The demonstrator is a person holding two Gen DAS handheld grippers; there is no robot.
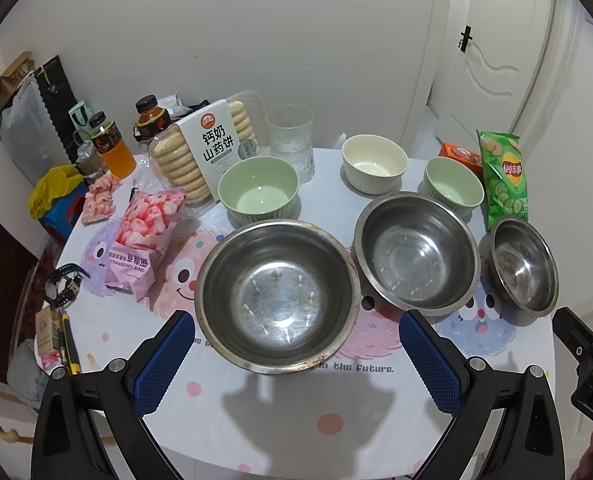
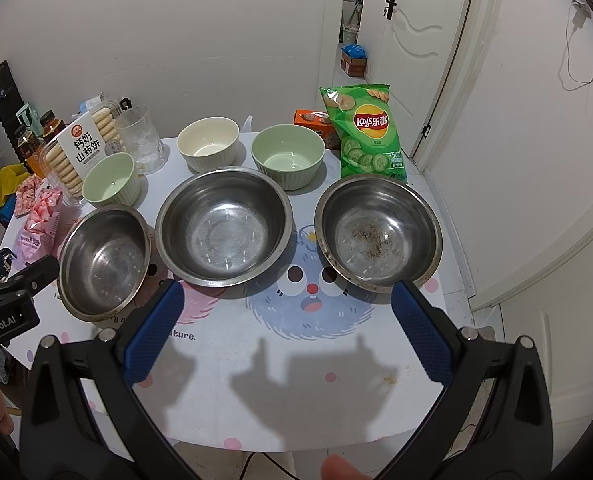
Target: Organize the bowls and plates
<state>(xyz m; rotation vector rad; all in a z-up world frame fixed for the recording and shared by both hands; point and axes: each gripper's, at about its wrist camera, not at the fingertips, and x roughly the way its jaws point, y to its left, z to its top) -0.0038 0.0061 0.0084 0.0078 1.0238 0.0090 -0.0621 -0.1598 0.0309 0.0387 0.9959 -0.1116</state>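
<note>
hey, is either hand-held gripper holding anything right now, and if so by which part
Nothing is held. The left hand-held gripper and the right hand-held gripper are both open above the table, short of the steel bowls.

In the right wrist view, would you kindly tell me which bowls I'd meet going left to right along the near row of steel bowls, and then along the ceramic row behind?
Near row: left steel bowl → middle steel bowl → speckled right steel bowl. Behind: left green bowl → cream bowl → right green bowl.
</note>
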